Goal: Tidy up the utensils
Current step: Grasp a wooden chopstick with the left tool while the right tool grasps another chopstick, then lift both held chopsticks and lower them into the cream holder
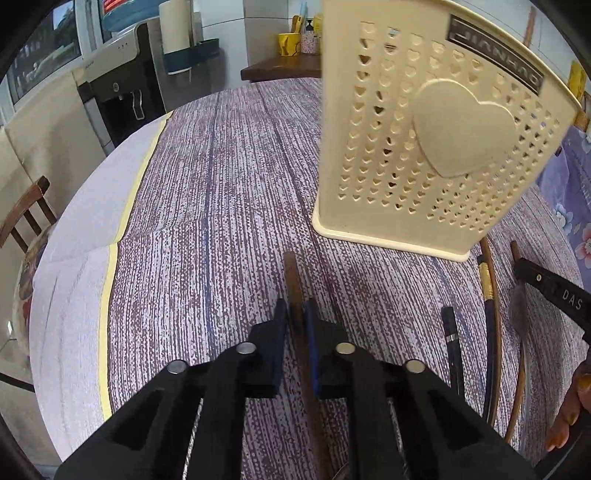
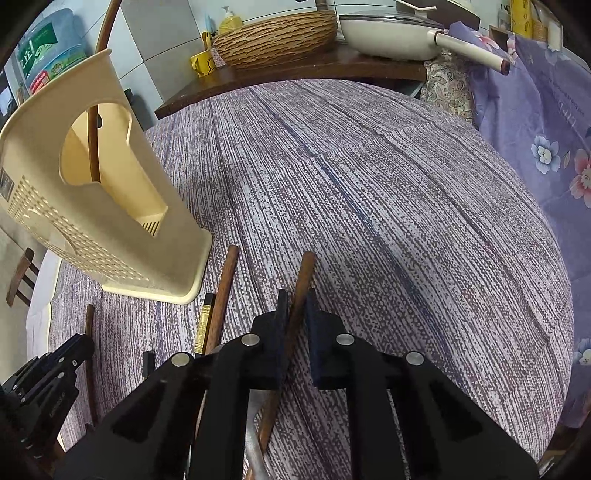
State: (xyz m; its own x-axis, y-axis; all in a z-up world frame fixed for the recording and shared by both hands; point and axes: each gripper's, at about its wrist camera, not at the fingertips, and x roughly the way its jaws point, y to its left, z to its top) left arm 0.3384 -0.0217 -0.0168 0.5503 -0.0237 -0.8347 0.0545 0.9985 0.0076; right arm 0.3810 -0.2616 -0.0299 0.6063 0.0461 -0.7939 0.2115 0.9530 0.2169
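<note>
Fingers of our left gripper (image 1: 296, 314) stand close on either side of a brown chopstick (image 1: 291, 280); whether they press it we cannot tell. Fingers of our right gripper (image 2: 297, 308) stand a little apart, a second brown stick (image 2: 303, 280) slanting between them and lying against the left pad, clear of the right one.

Surface: a table under a purple-and-white woven cloth (image 1: 229, 177), with a pale yellow-edged border at 9 o'clock in the left view. Room: a water dispenser (image 1: 118, 92) at 10 o'clock in the left view; a shelf (image 2: 295, 74) with a wicker basket (image 2: 277, 33) and a white pan (image 2: 399, 33) at 12 o'clock in the right view.

The cream holder (image 1: 424, 140), pierced with small hearts and bearing one large raised heart, stands at 1 o'clock of our left fingers. In the right view it sits at 10 o'clock, one brown stick (image 2: 94, 147) upright inside. More sticks (image 1: 491, 332), brown and black-and-gold, lie on the cloth at 3 o'clock in the left view.
</note>
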